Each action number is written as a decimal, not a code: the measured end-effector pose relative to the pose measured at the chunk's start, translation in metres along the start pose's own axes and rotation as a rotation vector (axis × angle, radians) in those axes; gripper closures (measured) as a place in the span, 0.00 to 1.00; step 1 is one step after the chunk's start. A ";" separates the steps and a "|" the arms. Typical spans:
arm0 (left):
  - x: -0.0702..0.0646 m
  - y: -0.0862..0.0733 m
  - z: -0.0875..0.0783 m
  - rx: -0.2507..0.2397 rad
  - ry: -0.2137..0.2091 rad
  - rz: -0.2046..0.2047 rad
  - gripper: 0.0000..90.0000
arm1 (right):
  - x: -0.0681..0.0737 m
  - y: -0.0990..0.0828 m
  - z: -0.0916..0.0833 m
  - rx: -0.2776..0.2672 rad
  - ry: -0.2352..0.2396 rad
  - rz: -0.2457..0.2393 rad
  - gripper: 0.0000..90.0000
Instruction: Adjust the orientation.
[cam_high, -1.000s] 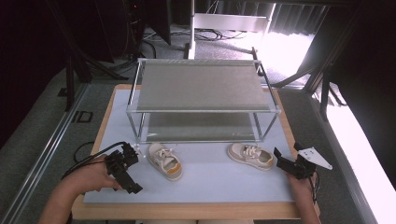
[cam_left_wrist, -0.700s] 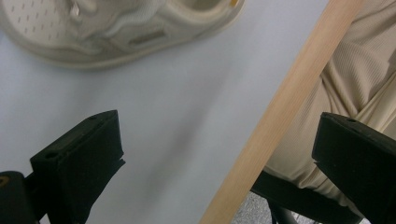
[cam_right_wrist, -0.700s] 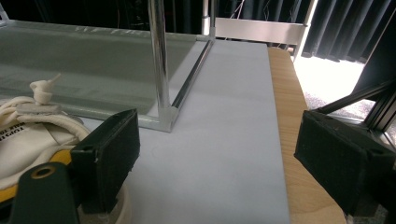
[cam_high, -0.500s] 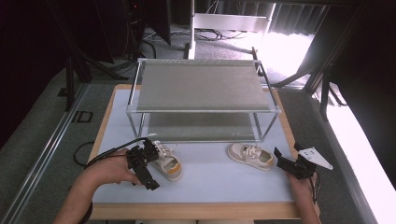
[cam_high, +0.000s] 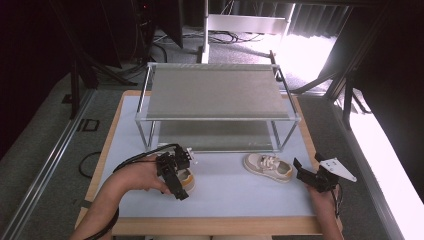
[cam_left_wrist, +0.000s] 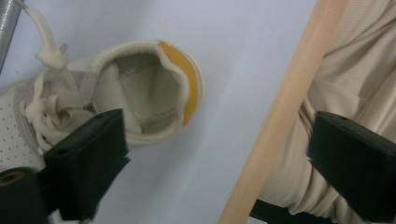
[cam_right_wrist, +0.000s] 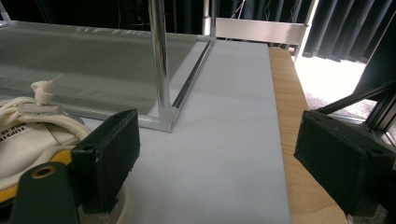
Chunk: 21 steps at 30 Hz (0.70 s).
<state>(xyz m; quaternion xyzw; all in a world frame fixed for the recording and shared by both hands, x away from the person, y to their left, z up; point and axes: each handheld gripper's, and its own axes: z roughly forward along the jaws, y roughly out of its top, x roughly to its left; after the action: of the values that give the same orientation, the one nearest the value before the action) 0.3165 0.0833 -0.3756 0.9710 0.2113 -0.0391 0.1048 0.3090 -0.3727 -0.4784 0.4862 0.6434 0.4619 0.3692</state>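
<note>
Two small cream sneakers lie on the pale mat (cam_high: 235, 192) in front of a metal shelf rack (cam_high: 215, 95). My left gripper (cam_high: 172, 176) hovers open over the left sneaker (cam_high: 188, 179). In the left gripper view the left gripper (cam_left_wrist: 219, 140) has one jaw over the side of this sneaker (cam_left_wrist: 140, 98), beside its yellow heel, and the other jaw out past the table edge. My right gripper (cam_high: 307, 170) stands open just right of the right sneaker (cam_high: 267, 167). In the right gripper view the right gripper (cam_right_wrist: 219, 140) has that sneaker (cam_right_wrist: 28, 135) at its left jaw, not between the jaws.
The rack has an upper shelf and a lower shelf (cam_right_wrist: 84, 65), with a corner post (cam_right_wrist: 159, 60) close ahead of the right gripper. The table's wooden edge (cam_left_wrist: 280, 112) runs near the left sneaker, with the person's beige clothing beyond it.
My left gripper has moved right from the table's left side to above the left sneaker. The right gripper and both sneakers have stayed put.
</note>
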 end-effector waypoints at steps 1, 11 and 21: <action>0.000 0.002 0.002 0.008 0.007 -0.001 0.06 | 0.000 0.000 0.000 0.000 0.000 0.000 0.15; 0.003 0.021 0.019 0.053 0.026 -0.004 0.30 | -0.001 0.000 -0.001 -0.005 0.001 0.007 0.15; 0.009 0.034 0.038 0.128 0.049 -0.038 0.59 | -0.001 0.000 -0.001 -0.007 -0.002 0.018 0.15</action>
<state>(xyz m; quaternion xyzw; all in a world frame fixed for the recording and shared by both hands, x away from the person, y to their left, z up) 0.3377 0.0485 -0.4072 0.9722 0.2293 -0.0310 0.0364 0.3086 -0.3744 -0.4784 0.4909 0.6372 0.4670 0.3673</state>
